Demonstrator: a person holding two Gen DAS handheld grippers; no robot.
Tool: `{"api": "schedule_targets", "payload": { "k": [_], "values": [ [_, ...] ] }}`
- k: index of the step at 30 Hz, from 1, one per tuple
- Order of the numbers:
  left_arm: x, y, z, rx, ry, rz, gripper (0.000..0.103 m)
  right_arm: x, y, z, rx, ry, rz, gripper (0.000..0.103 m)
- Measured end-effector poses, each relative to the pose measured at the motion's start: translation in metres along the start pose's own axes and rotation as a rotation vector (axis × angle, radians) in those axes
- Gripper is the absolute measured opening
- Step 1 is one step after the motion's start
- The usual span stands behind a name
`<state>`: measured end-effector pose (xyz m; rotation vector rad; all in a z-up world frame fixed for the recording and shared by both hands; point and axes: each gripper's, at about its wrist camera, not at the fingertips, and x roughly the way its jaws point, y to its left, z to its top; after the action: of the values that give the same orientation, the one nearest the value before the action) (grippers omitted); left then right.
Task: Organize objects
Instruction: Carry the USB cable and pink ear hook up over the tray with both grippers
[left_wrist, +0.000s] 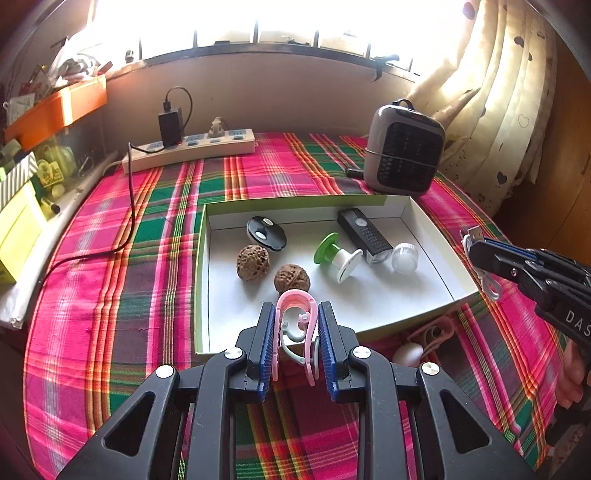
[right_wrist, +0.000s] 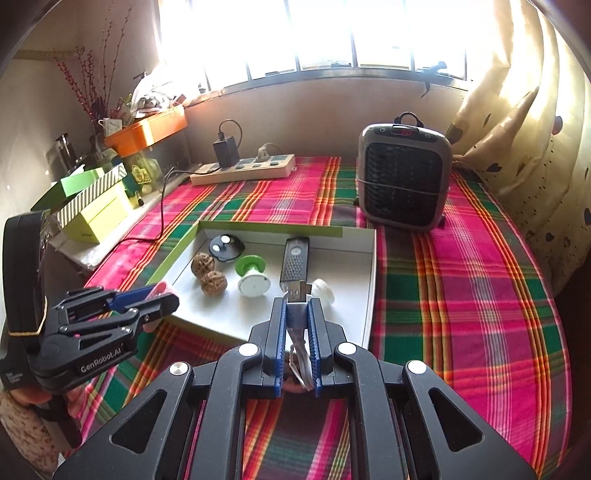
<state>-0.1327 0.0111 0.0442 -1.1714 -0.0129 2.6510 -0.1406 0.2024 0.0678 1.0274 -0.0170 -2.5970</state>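
The left tongs (left_wrist: 296, 317) are clamped on a pink clip (left_wrist: 295, 314), held over the near edge of the white tray (left_wrist: 424, 295) on the plaid-covered bench (left_wrist: 129, 295). The right tongs (right_wrist: 297, 308) grip a USB cable (right_wrist: 297, 295) by its plug, above the tray's near side. The tray already holds two walnuts (left_wrist: 253, 263), a black fob (left_wrist: 266, 232), a green-and-white spool (left_wrist: 338, 258), a black stick-shaped device (left_wrist: 364, 236) and a clear cap (left_wrist: 404, 258) — leaving bare floor only at the front. Behind stand a heater (left_wrist: 404, 149) and power strip (left_wrist: 192, 149); a white egg-shaped thing (left_wrist: 408, 353) lies just outside the near wall.
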Motion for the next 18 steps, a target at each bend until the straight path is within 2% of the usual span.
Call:
{"api": "schedule_targets", "payload": {
  "k": [18],
  "values": [
    [0.036, 0.021, 0.011, -0.032, 0.039, 0.035, 0.021, 0.055, -0.016, 0.04, 0.038, 0.056, -0.014, 0.012]
  ]
}}
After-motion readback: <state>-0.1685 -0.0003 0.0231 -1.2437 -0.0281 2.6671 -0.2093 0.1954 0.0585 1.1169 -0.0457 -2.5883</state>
